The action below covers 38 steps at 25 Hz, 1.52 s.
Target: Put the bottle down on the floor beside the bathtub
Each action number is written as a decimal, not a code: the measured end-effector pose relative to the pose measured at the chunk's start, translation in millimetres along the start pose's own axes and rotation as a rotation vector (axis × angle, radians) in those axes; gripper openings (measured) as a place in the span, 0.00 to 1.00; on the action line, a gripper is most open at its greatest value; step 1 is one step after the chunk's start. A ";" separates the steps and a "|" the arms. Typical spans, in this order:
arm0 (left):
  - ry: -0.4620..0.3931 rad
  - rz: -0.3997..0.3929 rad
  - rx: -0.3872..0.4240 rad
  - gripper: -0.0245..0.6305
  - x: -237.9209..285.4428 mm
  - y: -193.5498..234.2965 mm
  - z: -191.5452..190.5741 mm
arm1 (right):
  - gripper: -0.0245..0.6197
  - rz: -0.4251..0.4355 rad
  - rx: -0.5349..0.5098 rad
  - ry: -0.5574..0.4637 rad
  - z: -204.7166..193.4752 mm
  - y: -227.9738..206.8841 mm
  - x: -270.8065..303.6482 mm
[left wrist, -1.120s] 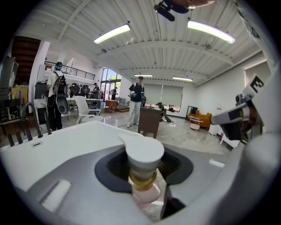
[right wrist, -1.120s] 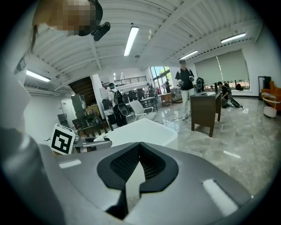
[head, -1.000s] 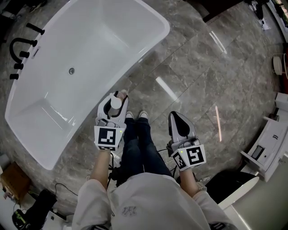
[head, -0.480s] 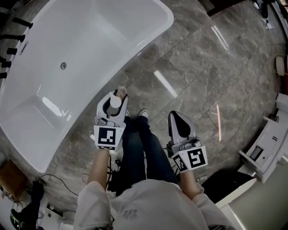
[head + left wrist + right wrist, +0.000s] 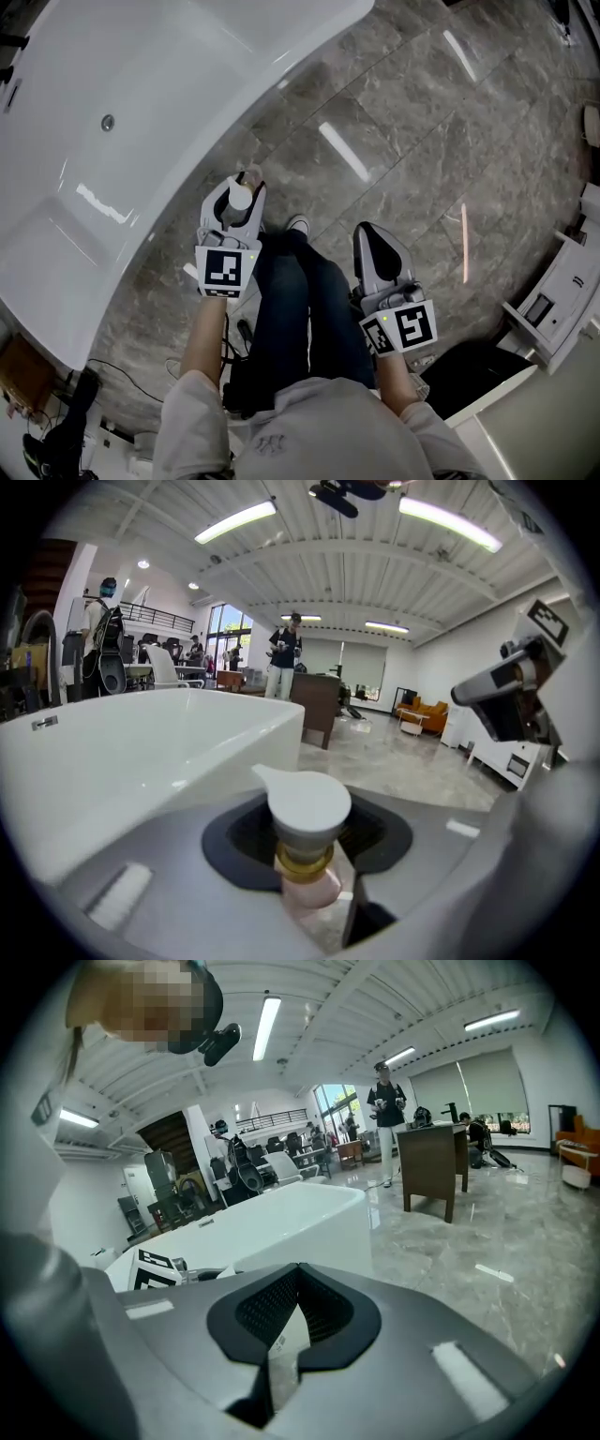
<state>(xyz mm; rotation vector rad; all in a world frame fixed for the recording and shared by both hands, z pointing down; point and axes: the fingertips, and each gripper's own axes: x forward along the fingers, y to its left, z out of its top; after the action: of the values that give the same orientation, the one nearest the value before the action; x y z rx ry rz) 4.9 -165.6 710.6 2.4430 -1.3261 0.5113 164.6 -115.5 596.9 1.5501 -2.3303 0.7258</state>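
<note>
My left gripper (image 5: 240, 189) is shut on a small bottle (image 5: 241, 198) with a white cap, a gold ring and a pale pink body. It is held upright in the air over the marble floor (image 5: 403, 122), close to the rim of the white bathtub (image 5: 169, 84). In the left gripper view the bottle (image 5: 306, 810) stands between the two jaws, with the bathtub (image 5: 141, 752) on the left. My right gripper (image 5: 368, 234) hangs shut, holding nothing, right of my legs. In the right gripper view its jaws (image 5: 295, 1312) meet at the tip, and the bathtub (image 5: 281, 1218) lies ahead on the left.
My jeans-clad legs (image 5: 291, 300) and a white shoe (image 5: 298, 225) are between the grippers. A white fixture (image 5: 562, 291) stands at the right edge. Cables (image 5: 112, 375) and a dark bag (image 5: 56, 450) lie lower left. People and a dark desk (image 5: 431, 1162) stand far off.
The bathtub has slid up and to the left in the head view as I moved. The left gripper with the bottle sits a little higher in the frame. Both grips are unchanged.
</note>
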 end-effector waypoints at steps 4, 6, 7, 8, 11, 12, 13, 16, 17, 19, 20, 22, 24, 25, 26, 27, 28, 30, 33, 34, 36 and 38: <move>0.012 -0.003 -0.007 0.33 26.6 7.7 -39.0 | 0.03 0.001 0.004 0.000 -21.4 -8.3 23.9; 0.013 0.002 -0.017 0.33 39.3 14.5 -59.1 | 0.04 -0.003 0.005 -0.005 -30.5 -11.7 35.6; 0.015 0.006 -0.021 0.33 44.7 18.0 -69.5 | 0.04 -0.005 0.005 -0.007 -35.0 -12.7 40.9; 0.020 0.010 -0.023 0.33 49.5 21.4 -80.2 | 0.04 -0.007 0.005 -0.009 -39.4 -13.4 45.6; 0.041 0.024 -0.026 0.33 65.2 30.8 -111.8 | 0.04 -0.012 0.002 -0.017 -50.6 -16.3 59.0; 0.048 0.028 -0.028 0.33 70.6 33.5 -122.1 | 0.03 -0.014 0.000 -0.021 -54.2 -17.4 62.8; 0.055 0.032 -0.031 0.33 75.6 36.0 -132.1 | 0.03 -0.015 -0.002 -0.024 -57.7 -18.2 66.3; 0.073 0.039 -0.038 0.33 88.8 42.7 -159.6 | 0.03 -0.015 -0.011 -0.033 -67.1 -18.6 76.8; 0.079 0.041 -0.041 0.33 92.5 44.7 -168.2 | 0.03 -0.012 -0.015 -0.035 -69.8 -18.3 80.5; 0.088 0.049 -0.047 0.33 98.8 49.7 -184.5 | 0.04 -0.007 -0.022 -0.042 -74.7 -18.1 88.3; 0.091 0.054 -0.051 0.33 101.3 52.2 -192.3 | 0.04 -0.004 -0.025 -0.045 -77.1 -18.2 91.6; 0.100 0.063 -0.059 0.33 105.4 55.4 -207.1 | 0.04 0.000 -0.031 -0.047 -82.5 -18.8 96.1; 0.107 0.070 -0.068 0.33 109.1 55.9 -219.8 | 0.04 0.003 -0.041 -0.042 -88.5 -19.9 98.8; 0.110 0.072 -0.072 0.33 111.2 55.7 -225.5 | 0.03 0.003 -0.045 -0.039 -91.2 -20.8 100.1; 0.114 0.074 -0.074 0.33 113.7 55.3 -230.9 | 0.03 0.003 -0.049 -0.038 -93.4 -22.1 101.4; 0.119 0.075 -0.076 0.33 116.3 54.8 -236.0 | 0.03 0.001 -0.051 -0.039 -94.9 -23.7 102.6; 0.126 0.076 -0.077 0.33 119.0 54.3 -241.0 | 0.04 -0.001 -0.052 -0.041 -95.9 -25.4 103.8; 0.139 0.074 -0.074 0.33 124.4 52.6 -250.2 | 0.03 -0.006 -0.054 -0.046 -97.2 -29.1 106.0; 0.149 0.073 -0.069 0.33 130.0 50.2 -260.9 | 0.03 -0.015 -0.055 -0.051 -99.4 -34.2 108.5; 0.152 0.076 -0.070 0.33 130.5 50.3 -264.1 | 0.04 -0.017 -0.054 -0.052 -100.2 -35.2 109.0; 0.163 0.081 -0.067 0.33 131.2 50.4 -271.0 | 0.03 -0.021 -0.051 -0.052 -101.6 -36.7 108.9; 0.182 0.086 -0.064 0.33 132.9 49.6 -280.7 | 0.04 -0.025 -0.050 -0.047 -103.1 -38.2 108.5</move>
<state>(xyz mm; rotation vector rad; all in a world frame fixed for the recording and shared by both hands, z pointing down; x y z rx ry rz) -14.6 -167.5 1024.5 2.2369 -1.3531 0.6850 149.0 -158.1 744.5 1.5882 -2.3400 0.6273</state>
